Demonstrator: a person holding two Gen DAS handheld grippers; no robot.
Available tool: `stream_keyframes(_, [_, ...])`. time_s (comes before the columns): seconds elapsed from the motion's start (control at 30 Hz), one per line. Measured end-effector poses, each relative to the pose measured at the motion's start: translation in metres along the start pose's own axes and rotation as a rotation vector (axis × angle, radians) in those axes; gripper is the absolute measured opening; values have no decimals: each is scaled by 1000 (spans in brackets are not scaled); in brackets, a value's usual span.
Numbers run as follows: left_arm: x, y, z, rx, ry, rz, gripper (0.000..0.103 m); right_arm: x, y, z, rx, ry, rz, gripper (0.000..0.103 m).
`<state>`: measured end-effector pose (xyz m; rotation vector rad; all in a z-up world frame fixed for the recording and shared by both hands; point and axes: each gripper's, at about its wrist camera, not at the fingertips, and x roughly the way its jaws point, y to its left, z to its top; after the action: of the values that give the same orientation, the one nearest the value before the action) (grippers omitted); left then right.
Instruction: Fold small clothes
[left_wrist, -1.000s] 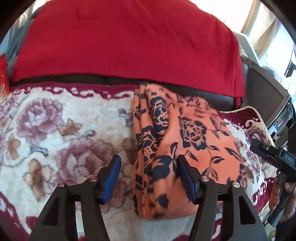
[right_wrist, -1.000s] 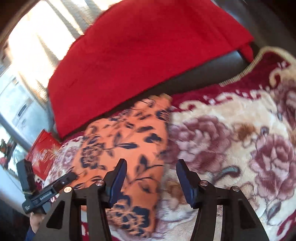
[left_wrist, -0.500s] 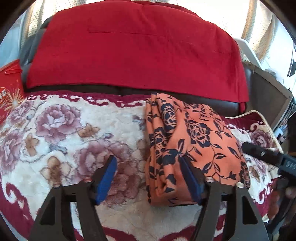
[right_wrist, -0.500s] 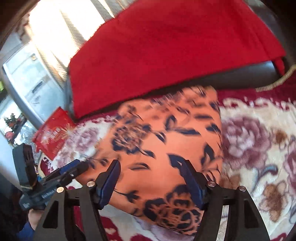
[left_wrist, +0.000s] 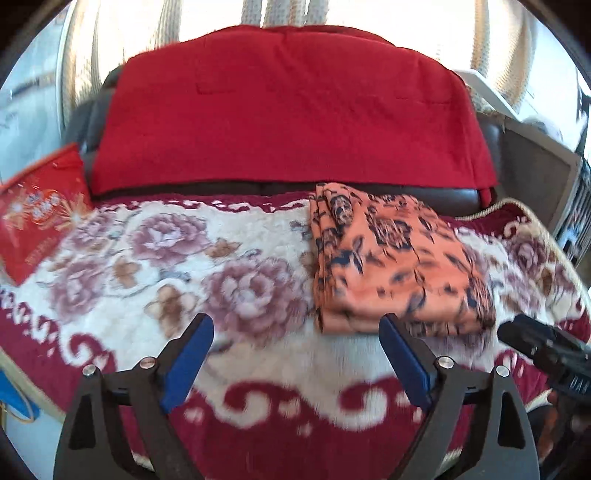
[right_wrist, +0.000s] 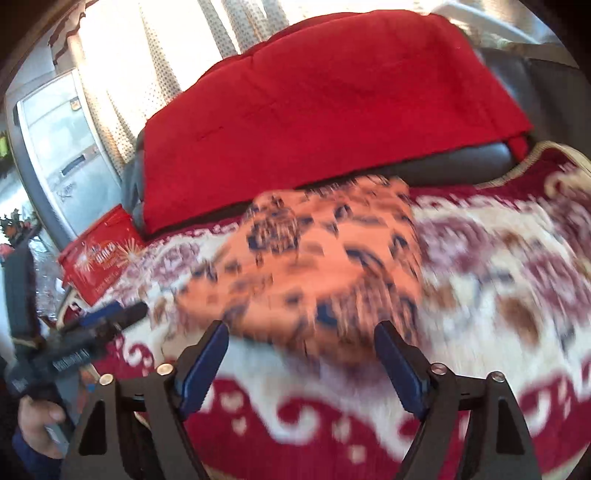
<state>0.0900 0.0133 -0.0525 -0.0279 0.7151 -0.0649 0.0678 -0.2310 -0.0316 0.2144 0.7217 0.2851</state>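
An orange garment with dark blue flowers (left_wrist: 391, 258) lies folded into a compact rectangle on the floral blanket (left_wrist: 166, 266), near the sofa back. It also shows in the right wrist view (right_wrist: 317, 266), blurred. My left gripper (left_wrist: 295, 354) is open and empty, a little short of the garment's near edge and to its left. My right gripper (right_wrist: 301, 354) is open and empty, just short of the garment's near edge. Each gripper shows at the edge of the other's view: the right one (left_wrist: 546, 350) and the left one (right_wrist: 92, 328).
A red blanket (left_wrist: 288, 110) drapes the dark sofa back. A red printed bag (left_wrist: 33, 214) lies at the blanket's left end. The floral blanket's dark red border (left_wrist: 295, 410) runs along the near edge. A grey appliance (right_wrist: 62, 147) stands far left.
Both grippers have pulled back and up from the folded garment, which stays on the blanket. Both stay open. The right wrist view has swung right.
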Motion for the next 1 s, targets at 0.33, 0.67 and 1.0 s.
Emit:
stream_keyframes(0.33, [-24,-11,-61,65,76,77,92,-33,-9,-71,36,69,-63,85])
stream_keyframes(0.67, [-59,-27,-21,3,14,-4,99,-50,16,-36,-74,35,-131,92])
stream_keyframes(1.0, [-62,-39,16,-5,-30,22,103,-63,31,9,-146,-8,-221,92])
